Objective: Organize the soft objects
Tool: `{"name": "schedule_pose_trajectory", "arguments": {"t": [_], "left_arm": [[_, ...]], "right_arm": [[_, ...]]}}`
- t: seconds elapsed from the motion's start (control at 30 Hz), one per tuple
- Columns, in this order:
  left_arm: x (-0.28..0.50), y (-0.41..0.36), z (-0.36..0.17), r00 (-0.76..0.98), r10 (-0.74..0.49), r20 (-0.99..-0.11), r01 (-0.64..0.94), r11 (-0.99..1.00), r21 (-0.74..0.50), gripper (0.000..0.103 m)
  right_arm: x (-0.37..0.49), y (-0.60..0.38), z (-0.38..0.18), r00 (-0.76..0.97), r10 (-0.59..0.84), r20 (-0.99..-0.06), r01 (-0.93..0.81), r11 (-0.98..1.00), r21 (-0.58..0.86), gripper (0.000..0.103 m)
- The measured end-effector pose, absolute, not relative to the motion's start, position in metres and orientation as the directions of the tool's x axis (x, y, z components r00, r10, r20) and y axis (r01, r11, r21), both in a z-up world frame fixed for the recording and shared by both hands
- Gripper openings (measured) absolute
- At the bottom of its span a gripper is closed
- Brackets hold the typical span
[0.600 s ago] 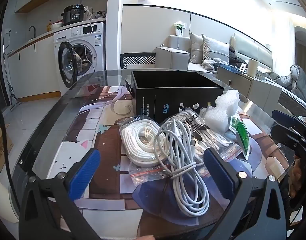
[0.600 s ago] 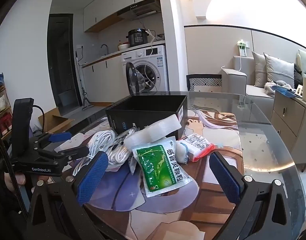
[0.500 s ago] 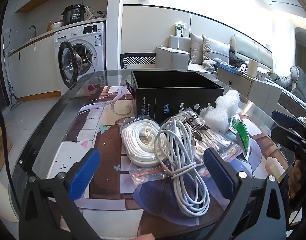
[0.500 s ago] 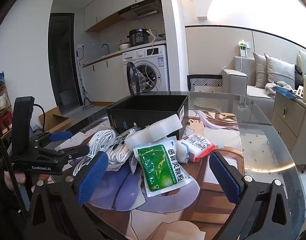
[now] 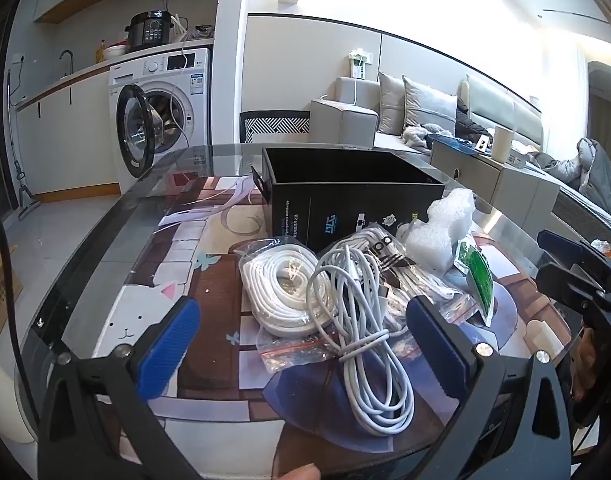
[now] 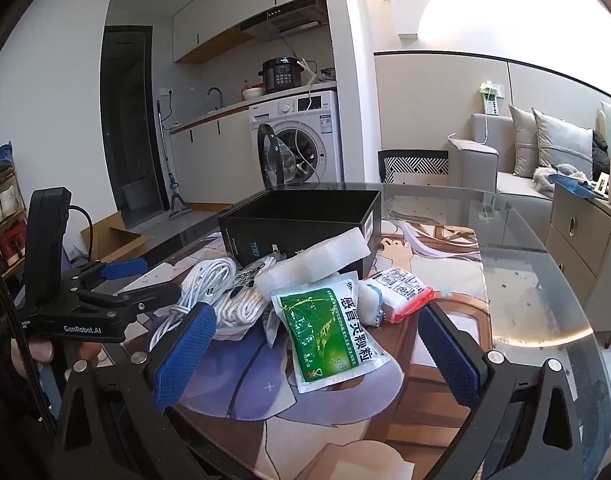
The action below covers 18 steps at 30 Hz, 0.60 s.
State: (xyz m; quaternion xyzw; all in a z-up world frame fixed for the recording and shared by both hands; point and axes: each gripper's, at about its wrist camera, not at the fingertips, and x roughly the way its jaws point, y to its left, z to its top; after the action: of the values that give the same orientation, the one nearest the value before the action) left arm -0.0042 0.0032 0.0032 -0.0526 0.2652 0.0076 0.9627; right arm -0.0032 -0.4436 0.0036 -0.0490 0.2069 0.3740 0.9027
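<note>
Left claw [image 5: 301, 348]: blue pads spread wide, nothing between them, held low over the near edge of the glass counter [image 5: 117, 248]. A loose bundle of white cable [image 5: 361, 344] lies on the counter directly ahead of it, between the two fingers in view but not touched. Just left of and behind that bundle sits a coil of white rope in a clear zip bag [image 5: 285, 292]; to its right, a second clear bag of cables [image 5: 389, 256] with black lettering.

Black open-top box [image 5: 345, 196] stands upright on the counter, just beyond the pile. A piece of white foam wrap [image 5: 445, 228] leans against its near right corner. A green sachet [image 5: 479, 276] stands on edge right of the foam in the left wrist view.

Right claw [image 6: 317, 356]: also spread wide and holding nothing, near the counter edge. The green sachet [image 6: 329, 332] lies flat straight ahead of it, with foam wrap [image 6: 317, 260] behind and a small white-and-red packet [image 6: 401, 292] just to the right. The left claw appears at far left of the right wrist view [image 6: 121, 284], beside the white cable [image 6: 209, 280].

Background: washing machine [image 5: 165, 112] with door open; grey sofa [image 5: 417, 116] far right.
</note>
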Motion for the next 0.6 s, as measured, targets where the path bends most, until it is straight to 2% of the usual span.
{"name": "schedule_pose_trajectory", "arguments": {"t": [0.6], "left_arm": [[-0.0072, 0.0038, 0.0057, 0.883, 0.001, -0.469, -0.055, 0.993, -0.102, 0.103]], "right_arm": [[-0.0018, -0.4434, 0.0010, 0.630, 0.657, -0.415, -0.700, 0.711, 0.063, 0.103]]}}
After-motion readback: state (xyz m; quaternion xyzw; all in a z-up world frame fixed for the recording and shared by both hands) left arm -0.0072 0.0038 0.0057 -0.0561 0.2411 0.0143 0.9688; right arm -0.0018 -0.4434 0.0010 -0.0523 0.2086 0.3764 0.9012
